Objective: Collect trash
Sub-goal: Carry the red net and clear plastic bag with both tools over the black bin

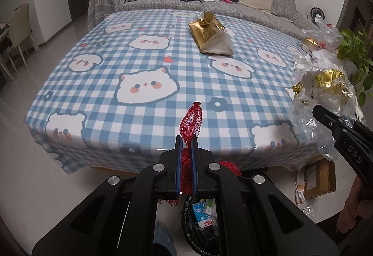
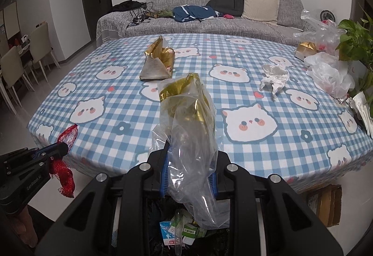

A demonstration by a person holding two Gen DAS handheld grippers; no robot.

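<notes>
Directly below both cameras sits a black-lined trash bin point(image 2: 205, 242) already holding cartons and scraps, and both grippers hang just above its mouth. Left gripper point(image 1: 186, 141) is clamped on a red mesh net point(image 1: 191, 120): the net is pinched between the two blue pads, its knotted tip sticking up and forward past the fingertips while the bulk of it bunches and dangles beneath the jaws toward the bin. Seen from the right wrist, the same net point(image 2: 64, 169) trails down below that gripper at the table's near-left corner. Right gripper point(image 2: 190, 155) grips a clear plastic bag point(image 2: 191, 153) with gold foil point(image 2: 186, 102) crumpled inside; the bag fills the gap between the fingers, rises above the tips and sags below them over the bin, though the film hides the pads enough that the exact pinch line is hard to make out. Behind them, on the blue checked tablecloth point(image 2: 116, 102), more trash lies: a gold and grey wrapper point(image 2: 158, 62) near the middle, a crumpled silver piece point(image 2: 275, 76) to the right, and a heap of plastic bags point(image 2: 328, 74) beside a green plant point(image 2: 356, 39) at the right edge. A cardboard box point(image 2: 326, 204) rests on the floor under that side.
</notes>
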